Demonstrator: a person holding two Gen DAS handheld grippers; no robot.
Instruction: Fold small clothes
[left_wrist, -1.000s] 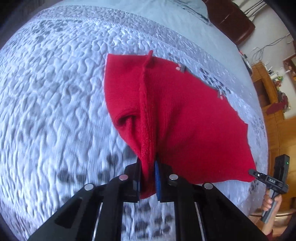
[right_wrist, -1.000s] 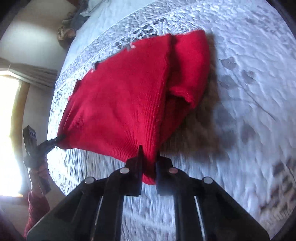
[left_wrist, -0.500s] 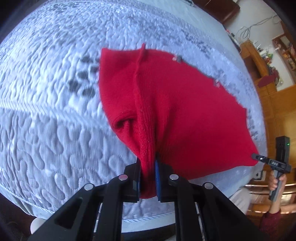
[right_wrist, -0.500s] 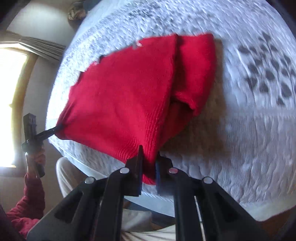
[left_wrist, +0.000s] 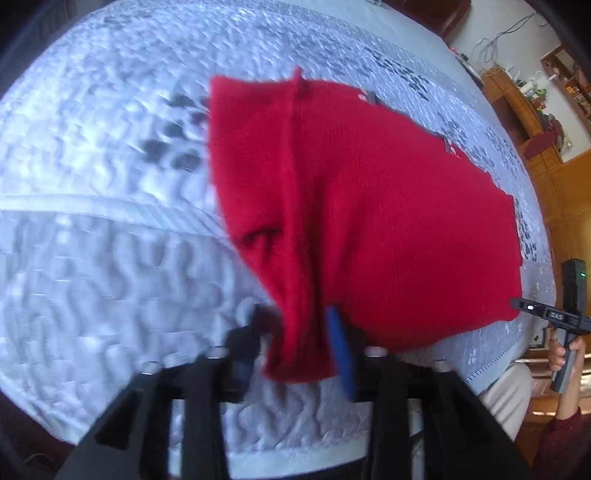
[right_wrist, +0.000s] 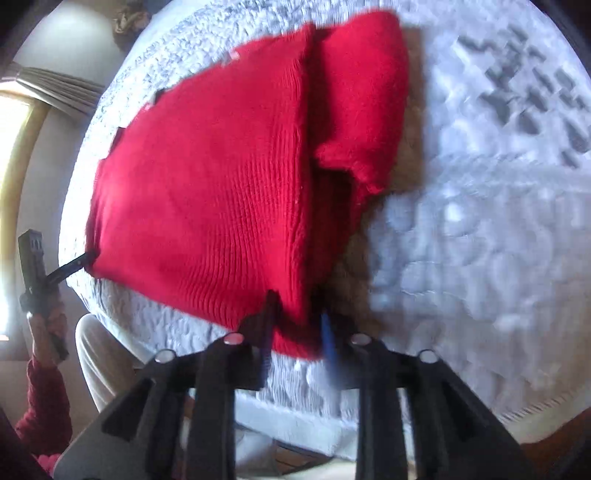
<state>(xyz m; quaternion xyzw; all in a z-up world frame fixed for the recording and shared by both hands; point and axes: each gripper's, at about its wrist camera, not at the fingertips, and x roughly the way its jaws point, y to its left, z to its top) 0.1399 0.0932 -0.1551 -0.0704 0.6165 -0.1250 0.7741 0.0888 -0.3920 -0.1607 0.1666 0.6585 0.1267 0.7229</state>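
Observation:
A red knitted garment (left_wrist: 388, 229) lies spread on a grey-white quilted bed (left_wrist: 92, 258), its near edge by the bed's front edge. It also shows in the right wrist view (right_wrist: 207, 192), with a sleeve folded in at the right. My left gripper (left_wrist: 295, 343) has its jaws apart around the garment's near left corner. My right gripper (right_wrist: 295, 332) has its jaws apart around the near right corner. Each gripper shows in the other's view at the opposite corner (left_wrist: 543, 314) (right_wrist: 70, 267). The frames are motion-blurred.
The bed's front edge (left_wrist: 295, 458) runs just below the grippers. Wooden shelves and cabinets (left_wrist: 546, 122) stand to the right of the bed. A bright window with a curtain (right_wrist: 22, 155) is on the left in the right wrist view.
Both grippers' jaws have opened from their closed hold on the garment's corners. The garment's near edge has come down by the bed's front edge.

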